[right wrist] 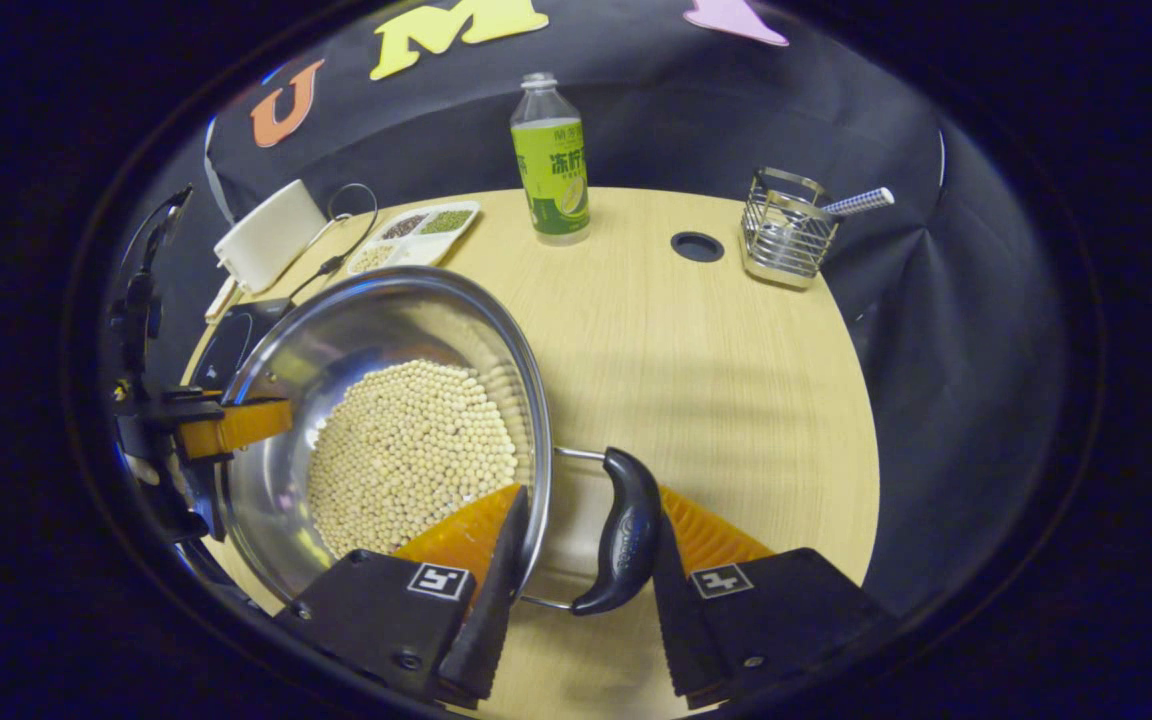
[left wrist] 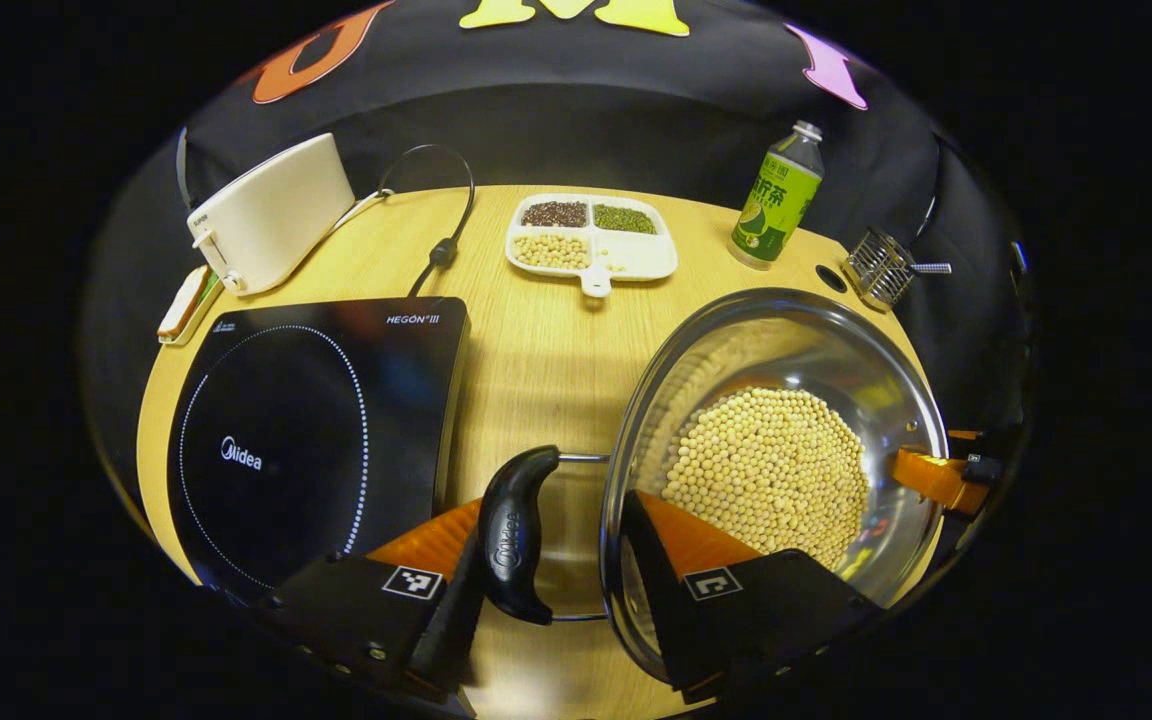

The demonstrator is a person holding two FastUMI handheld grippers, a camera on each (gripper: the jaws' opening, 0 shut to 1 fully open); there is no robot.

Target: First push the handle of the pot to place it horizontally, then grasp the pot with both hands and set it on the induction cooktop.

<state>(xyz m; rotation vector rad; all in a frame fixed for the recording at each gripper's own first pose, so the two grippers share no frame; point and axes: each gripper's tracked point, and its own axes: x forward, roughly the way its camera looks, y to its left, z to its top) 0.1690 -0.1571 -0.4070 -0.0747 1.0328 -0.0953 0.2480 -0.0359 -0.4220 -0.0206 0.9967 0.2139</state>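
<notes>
I see the cooktop point(left wrist: 321, 440) lying beyond my left fingers, to their left. The pot point(left wrist: 786, 450) of beans sits on the table point(left wrist: 536, 350), and each gripper straddles a pot handle point(left wrist: 514, 535) and the rim: left gripper point(left wrist: 554, 600) and right gripper point(right wrist: 581, 590) both part-open, neither clearly pressing.

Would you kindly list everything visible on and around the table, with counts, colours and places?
pot: one, steel, holding pale beans, near right.
pot handles: two, black, one each side.
induction cooktop: one, black, near left.
toaster: one, cream, far left.
divided dish: one, white, three bean kinds, far middle.
bottle: one, green label, far right.
wire holder: one, metal, far right edge.
table: one, light wood.
left gripper: astride left handle.
right gripper: astride right handle.
</notes>
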